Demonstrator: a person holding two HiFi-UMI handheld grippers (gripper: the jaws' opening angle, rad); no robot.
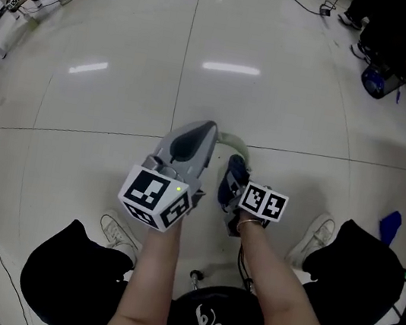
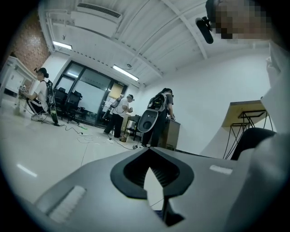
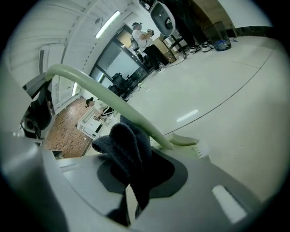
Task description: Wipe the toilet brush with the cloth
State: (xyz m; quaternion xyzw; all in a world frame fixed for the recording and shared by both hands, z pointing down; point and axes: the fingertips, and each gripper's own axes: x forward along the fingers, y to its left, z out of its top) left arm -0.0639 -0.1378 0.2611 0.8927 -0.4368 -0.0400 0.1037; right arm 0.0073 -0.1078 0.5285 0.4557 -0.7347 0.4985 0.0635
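A pale green toilet brush (image 1: 231, 140) arcs between my two grippers, above the floor. In the right gripper view its handle (image 3: 104, 97) runs from upper left down to the bristled head (image 3: 188, 142). My left gripper (image 1: 207, 129) holds the handle's far end; its own view shows the jaws (image 2: 148, 154) almost together, with only a thin pale slit and no brush visible. My right gripper (image 1: 238, 173) is shut on a dark blue cloth (image 1: 231, 186). The cloth (image 3: 127, 145) is bunched between the jaws (image 3: 140, 174) and lies against the handle near the head.
Pale tiled floor lies all round. The person's white shoes (image 1: 120, 233) (image 1: 315, 238) stand below the grippers. A small blue object (image 1: 389, 225) lies at right, dark equipment and cables (image 1: 392, 43) at the far right. People (image 2: 118, 113) stand in the background.
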